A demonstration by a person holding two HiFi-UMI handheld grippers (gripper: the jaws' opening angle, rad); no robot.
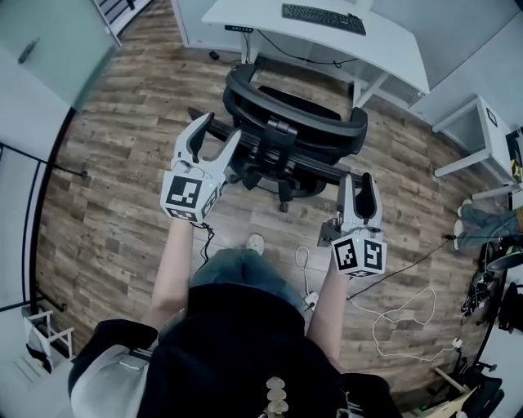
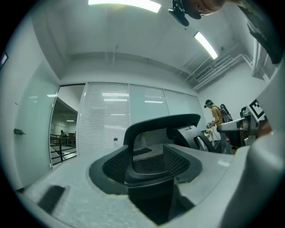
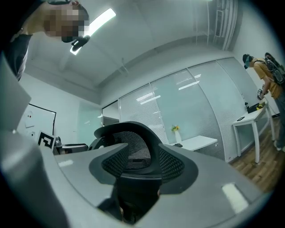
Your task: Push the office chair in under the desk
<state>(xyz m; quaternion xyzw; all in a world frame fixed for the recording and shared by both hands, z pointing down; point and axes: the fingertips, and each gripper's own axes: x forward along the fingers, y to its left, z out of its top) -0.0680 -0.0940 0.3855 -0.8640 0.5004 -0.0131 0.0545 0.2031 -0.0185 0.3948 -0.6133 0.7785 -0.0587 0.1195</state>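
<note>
A black mesh office chair [image 1: 294, 114] stands on the wood floor, its seat facing the white desk [image 1: 392, 51], which carries a keyboard [image 1: 323, 18]. The chair is only partly under the desk. My left gripper [image 1: 214, 137] is open, its tips close to the chair's back on the left side. My right gripper [image 1: 357, 186] is open, just behind the chair's right side. Whether either one touches the chair I cannot tell. The left gripper view shows the chair back [image 2: 158, 153] between the grey jaws. It appears the same way in the right gripper view [image 3: 133, 158].
A white side table [image 1: 478, 135] stands at the right, with a person's legs [image 1: 482, 222] beside it. White cables [image 1: 400, 320] and a power strip [image 1: 310, 302] lie on the floor behind my right arm. A glass wall [image 1: 45, 49] lines the left.
</note>
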